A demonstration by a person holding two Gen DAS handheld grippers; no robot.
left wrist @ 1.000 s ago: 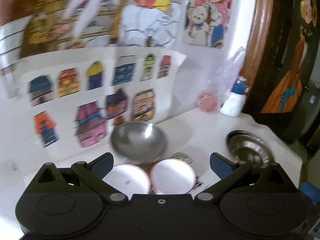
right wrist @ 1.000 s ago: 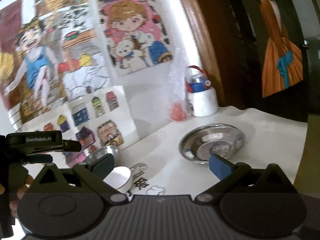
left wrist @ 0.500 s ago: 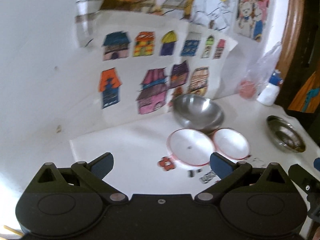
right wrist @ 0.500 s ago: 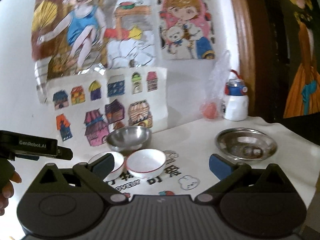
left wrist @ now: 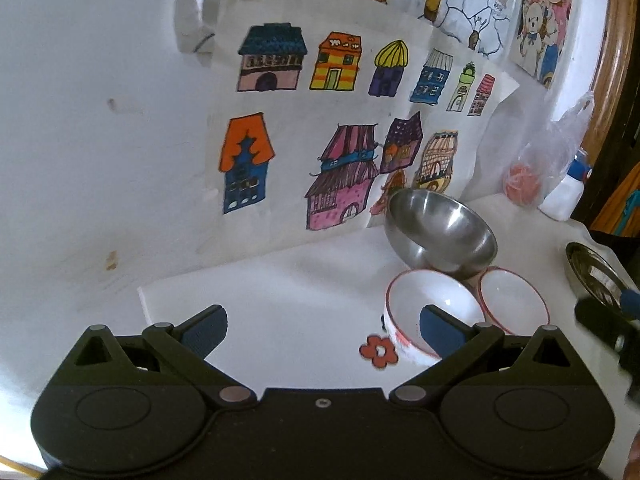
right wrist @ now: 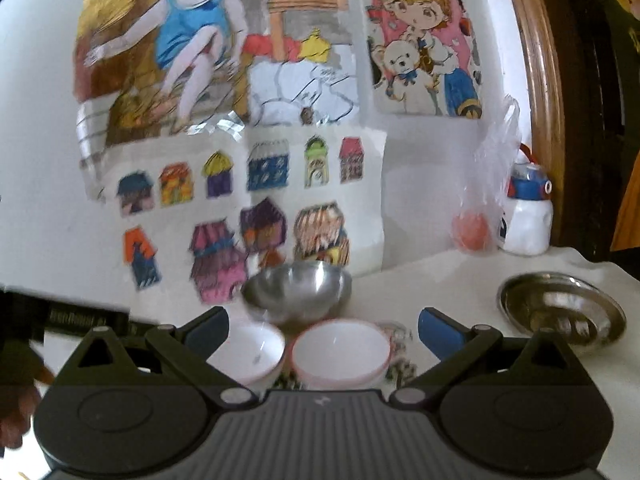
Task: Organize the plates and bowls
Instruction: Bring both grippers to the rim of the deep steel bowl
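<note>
My left hand-held gripper (left wrist: 322,326) is spread wide and holds nothing. It hangs over the white tabletop (left wrist: 280,280). At about 2 o'clock from it sit two white bowls with red rims. The left white bowl (left wrist: 430,312) sits right behind my right blue fingertip (left wrist: 438,328). The right white bowl (left wrist: 514,300) is just beside it, and they look like they touch. Behind them, at 1 o'clock, is the steel bowl (left wrist: 440,228), tipped a little and close to the wall. The steel plate (left wrist: 592,272) is far off at 3 o'clock, near the tabletop edge.

My right hand-held gripper (right wrist: 322,326) is also spread wide and holds nothing. Both white bowls (right wrist: 340,350) sit between its fingers at 12 o'clock, with the steel bowl behind them. The steel plate is at 2 o'clock, apart from the bowls. A white bottle (right wrist: 526,220) and a clear bag (right wrist: 486,200) with something orange in it stand by the wall at 1 o'clock. House drawings (left wrist: 344,132) hang on the wall.
</note>
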